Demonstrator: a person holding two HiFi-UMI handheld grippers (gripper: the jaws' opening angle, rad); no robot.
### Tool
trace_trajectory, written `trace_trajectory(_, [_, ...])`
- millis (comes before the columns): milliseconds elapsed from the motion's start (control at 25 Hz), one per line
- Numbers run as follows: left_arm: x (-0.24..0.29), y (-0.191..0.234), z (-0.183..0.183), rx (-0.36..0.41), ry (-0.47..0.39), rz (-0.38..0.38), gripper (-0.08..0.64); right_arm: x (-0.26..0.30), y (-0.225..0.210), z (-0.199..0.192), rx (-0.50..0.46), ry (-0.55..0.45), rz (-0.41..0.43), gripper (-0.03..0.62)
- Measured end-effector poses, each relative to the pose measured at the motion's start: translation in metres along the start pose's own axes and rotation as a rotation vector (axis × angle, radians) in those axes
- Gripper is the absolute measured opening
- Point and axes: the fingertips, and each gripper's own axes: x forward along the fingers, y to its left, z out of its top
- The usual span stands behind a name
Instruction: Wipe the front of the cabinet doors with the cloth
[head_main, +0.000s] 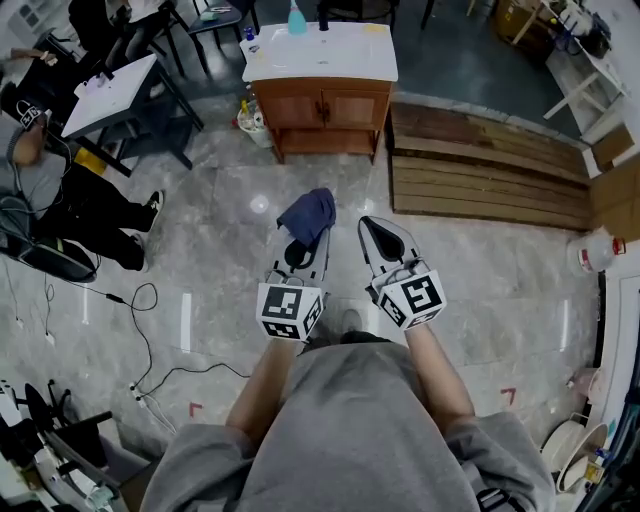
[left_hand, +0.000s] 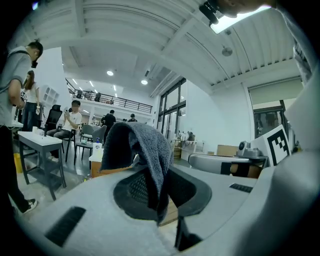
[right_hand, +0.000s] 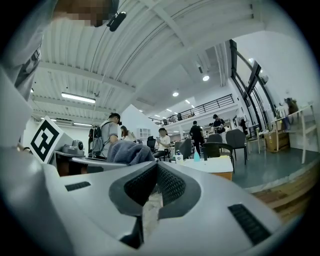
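Fingers of the left gripper are closed on a dark blue-grey cloth at frame centre, well apart from the wooden cabinet doors at upper centre. Those of the right gripper are closed and empty. The cloth looks soft, light and floppy; a bunched fold seems best to hold.

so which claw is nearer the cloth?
Left. The left claw is clamped on the blue cloth; the right claw is shut and empty just to its right, not touching.
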Motion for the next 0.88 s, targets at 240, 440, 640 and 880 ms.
trace_trajectory(240, [0.016, -0.016, 0.0, -0.003, 0.013, 0.029, 0.044, -0.008, -0.026, -0.001, 0.036, -0.001, 0.021, 0.009])
trace_trajectory(440, [0.028, -0.023, -0.003, 0.022, 0.03, 0.036, 0.044, -0.003, -0.04, -0.007, 0.068, -0.005, 0.032, 0.009])
trace_trajectory(640, [0.038, -0.005, -0.01, 0.025, 0.056, 0.062, 0.044, 0.016, -0.043, -0.017, 0.081, 0.005, 0.053, 0.009])
trace_trajectory(880, [0.065, 0.023, -0.016, 0.011, 0.061, 0.055, 0.044, 0.05, -0.057, -0.029, 0.076, 0.033, 0.04, 0.009])
